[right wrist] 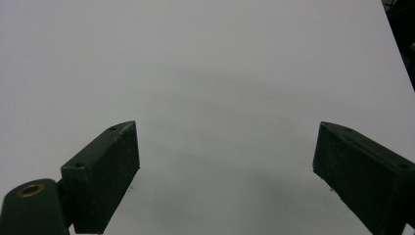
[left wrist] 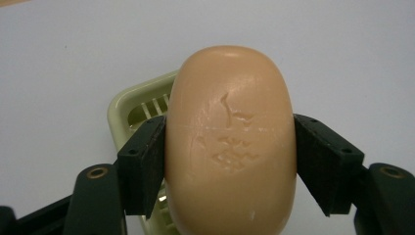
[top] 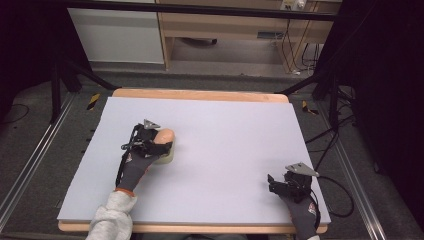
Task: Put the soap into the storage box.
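A peach-coloured oval bar of soap (left wrist: 230,142) with an embossed mark is held between the two black jaws of my left gripper (left wrist: 230,164), which is shut on it. Just under and behind the soap lies a pale green slotted soap dish (left wrist: 139,105). From above, the soap (top: 165,136) sits over the soap dish (top: 167,157) at the left middle of the table, with my left gripper (top: 159,142) around it. Near the front right corner my right gripper (top: 274,184) stands open, and between its jaws my right gripper (right wrist: 225,161) has nothing but bare mat.
A pale lilac mat (top: 225,135) covers the wooden table (top: 200,94). Cables (top: 340,190) trail off the right edge. Metal frame legs and rails stand on the floor to both sides, and wooden furniture stands behind.
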The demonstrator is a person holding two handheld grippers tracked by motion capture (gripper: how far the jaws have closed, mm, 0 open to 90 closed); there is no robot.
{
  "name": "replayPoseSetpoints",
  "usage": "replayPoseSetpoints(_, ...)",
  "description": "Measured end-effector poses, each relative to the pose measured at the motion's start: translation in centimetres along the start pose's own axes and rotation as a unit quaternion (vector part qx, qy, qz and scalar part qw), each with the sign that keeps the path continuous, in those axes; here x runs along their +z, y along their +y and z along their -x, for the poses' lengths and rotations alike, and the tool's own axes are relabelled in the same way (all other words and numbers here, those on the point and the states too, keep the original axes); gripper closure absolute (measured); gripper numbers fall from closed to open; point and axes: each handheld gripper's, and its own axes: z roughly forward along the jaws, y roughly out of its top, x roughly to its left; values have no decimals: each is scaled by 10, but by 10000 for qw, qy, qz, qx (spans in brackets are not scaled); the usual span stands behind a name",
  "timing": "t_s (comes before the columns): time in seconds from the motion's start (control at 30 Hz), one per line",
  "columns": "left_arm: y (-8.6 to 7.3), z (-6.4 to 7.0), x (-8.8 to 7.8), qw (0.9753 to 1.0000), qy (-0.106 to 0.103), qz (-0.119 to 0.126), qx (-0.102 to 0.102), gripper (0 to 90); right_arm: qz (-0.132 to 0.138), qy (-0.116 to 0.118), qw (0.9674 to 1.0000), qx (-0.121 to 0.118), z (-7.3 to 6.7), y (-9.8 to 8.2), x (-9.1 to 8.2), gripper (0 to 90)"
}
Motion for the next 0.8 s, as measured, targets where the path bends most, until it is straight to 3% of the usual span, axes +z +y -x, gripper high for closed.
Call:
replayPoseSetpoints(0.53,-7,-8,15,9996,164,-168,-181,316,-26,9,10000,7,-1,0,1,102)
replayPoseSetpoints(0.8,-9,-8,19,9992,226,-279,-167,316,-23,-5,10000,4,-1,0,0,102)
